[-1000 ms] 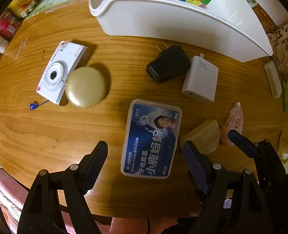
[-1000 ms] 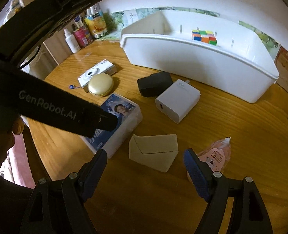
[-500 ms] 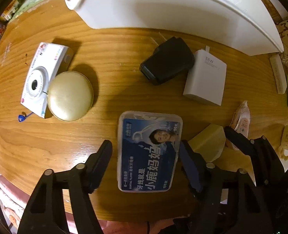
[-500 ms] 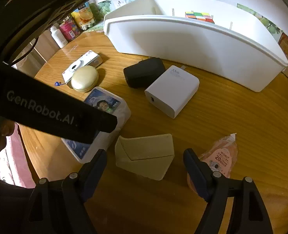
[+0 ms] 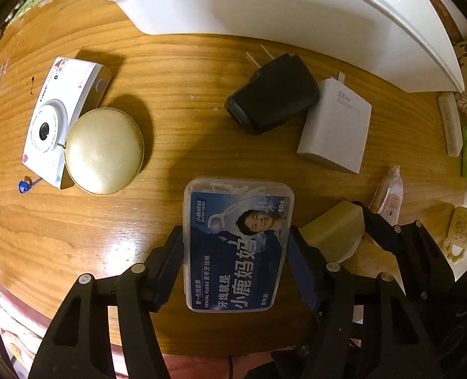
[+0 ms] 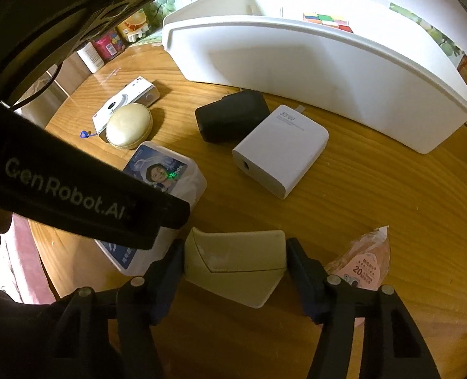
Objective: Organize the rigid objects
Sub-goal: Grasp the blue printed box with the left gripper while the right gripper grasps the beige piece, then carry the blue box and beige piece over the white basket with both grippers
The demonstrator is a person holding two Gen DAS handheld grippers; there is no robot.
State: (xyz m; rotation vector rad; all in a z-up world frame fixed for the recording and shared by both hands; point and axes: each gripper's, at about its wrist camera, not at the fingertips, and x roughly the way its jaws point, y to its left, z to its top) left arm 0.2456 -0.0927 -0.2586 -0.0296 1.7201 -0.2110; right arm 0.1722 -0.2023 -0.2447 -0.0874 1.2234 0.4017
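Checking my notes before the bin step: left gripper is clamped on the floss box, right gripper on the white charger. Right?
Not quite. The left gripper does clamp the floss box, but the right gripper clamps the beige wedge block; the white charger lies untouched, as the right wrist view shows.

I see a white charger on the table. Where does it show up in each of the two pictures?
Left wrist view: the white charger lies right of centre, upper half, below the bin.
Right wrist view: the white charger lies near the middle, also before the bin.
Shared landmark: the black charger touching its left side in both.
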